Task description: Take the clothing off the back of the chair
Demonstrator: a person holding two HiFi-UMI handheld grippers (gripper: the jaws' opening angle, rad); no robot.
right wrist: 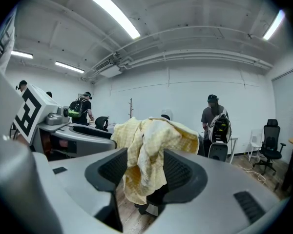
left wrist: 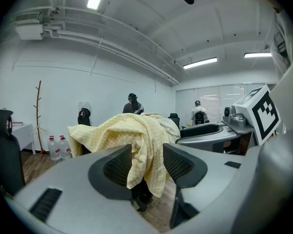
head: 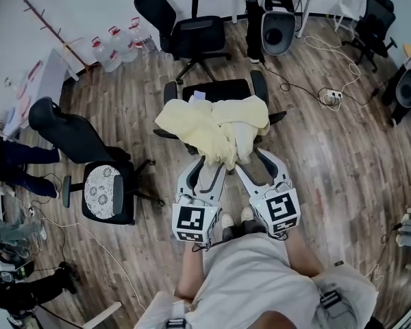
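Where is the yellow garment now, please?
The yellow garment drapes the back of the black chair, head view centre, just beyond the left tool and right tool.

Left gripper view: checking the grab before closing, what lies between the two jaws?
A hanging fold of the yellow garment lies between the left gripper's open jaws, seen in the left gripper view.

Pale yellow clothing [head: 216, 130], crumpled, draped over the back of the black chair [head: 216, 90]
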